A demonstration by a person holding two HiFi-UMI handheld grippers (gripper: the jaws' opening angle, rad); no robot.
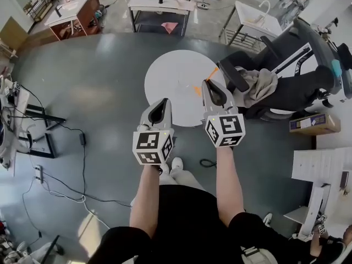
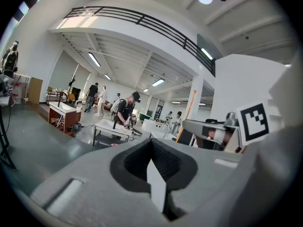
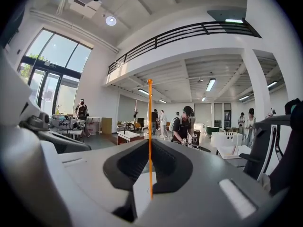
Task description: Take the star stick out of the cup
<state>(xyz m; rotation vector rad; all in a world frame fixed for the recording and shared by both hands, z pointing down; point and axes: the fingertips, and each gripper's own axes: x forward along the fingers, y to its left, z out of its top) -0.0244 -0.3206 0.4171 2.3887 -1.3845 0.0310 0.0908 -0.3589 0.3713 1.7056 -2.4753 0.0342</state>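
A thin orange stick (image 3: pixel 150 126) stands upright between the jaws of my right gripper (image 3: pixel 150 150), which is shut on it. In the head view the stick (image 1: pixel 213 71) juts out past the right gripper (image 1: pixel 209 84) over the round white table (image 1: pixel 170 81). A small orange piece (image 1: pixel 197 90) lies on the table just left of that gripper. My left gripper (image 1: pixel 159 104) hovers at the table's near edge. Its jaws are together with nothing between them, as the left gripper (image 2: pixel 154 148) also shows in its own view. No cup is in view.
A black office chair (image 1: pixel 291 87) with a grey cloth (image 1: pixel 261 84) stands right of the table. A cardboard box (image 1: pixel 313 124) lies beyond it. Cables (image 1: pixel 60 131) run over the floor at left. Work tables (image 1: pixel 159 1) and several people are farther back.
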